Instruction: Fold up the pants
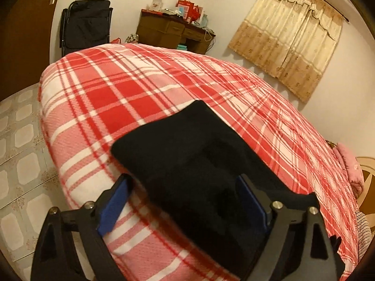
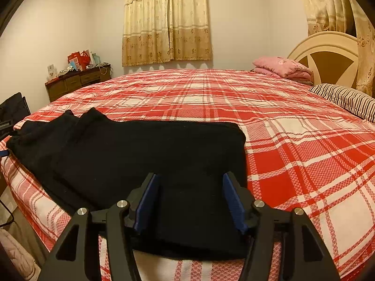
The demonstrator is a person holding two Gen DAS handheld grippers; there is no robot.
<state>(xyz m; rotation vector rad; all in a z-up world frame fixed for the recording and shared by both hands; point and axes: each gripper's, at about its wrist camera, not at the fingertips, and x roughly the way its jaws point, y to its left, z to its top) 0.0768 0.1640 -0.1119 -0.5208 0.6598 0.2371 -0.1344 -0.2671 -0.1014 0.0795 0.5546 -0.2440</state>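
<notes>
Black pants [image 2: 131,149] lie flat on the red plaid bedspread [image 2: 293,154] near the bed's front edge, with the legs stretched to the left. My right gripper [image 2: 191,175] hovers open over the right end of the pants, and its blue pads [image 2: 146,201] stand apart on either side of the flat cloth. In the left wrist view one end of the pants [image 1: 187,145] runs between the wide-open fingers of my left gripper [image 1: 182,180]. The blue pads [image 1: 113,202] do not press on the fabric. The bedspread [image 1: 105,93] shows beneath it.
A wooden desk [image 1: 171,32] with red boxes stands at the far wall beside a dark folding chair [image 1: 84,25]. A pink folded quilt [image 2: 283,68], a striped pillow [image 2: 346,100] and the headboard [image 2: 328,53] are at the right. Tiled floor [image 1: 21,140] borders the bed.
</notes>
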